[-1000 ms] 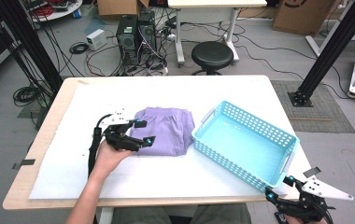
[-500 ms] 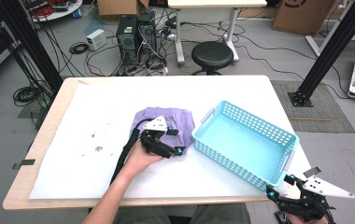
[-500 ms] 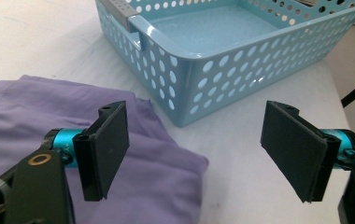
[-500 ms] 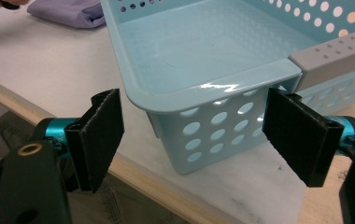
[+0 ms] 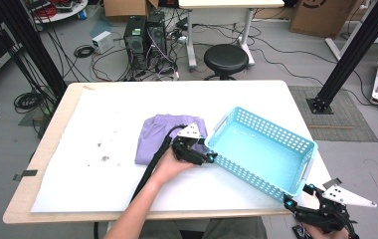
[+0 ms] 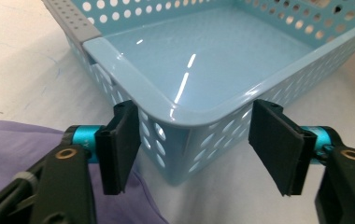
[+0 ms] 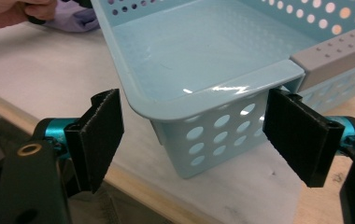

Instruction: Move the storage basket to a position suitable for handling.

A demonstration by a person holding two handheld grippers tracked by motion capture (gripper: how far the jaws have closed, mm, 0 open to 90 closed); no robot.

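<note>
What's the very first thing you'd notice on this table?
The bright blue basket on the table's right half, sitting at a slant and empty inside. Just left of it lies a purple cloth. The left gripper points open jaws at the basket's near corner, while the right gripper waits open off the table's front right edge.

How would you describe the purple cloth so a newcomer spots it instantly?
On the white-covered table, look left of the light blue perforated basket. The purple cloth lies crumpled there, under the left hand-held gripper. It is the only soft, purple thing on the table.
</note>
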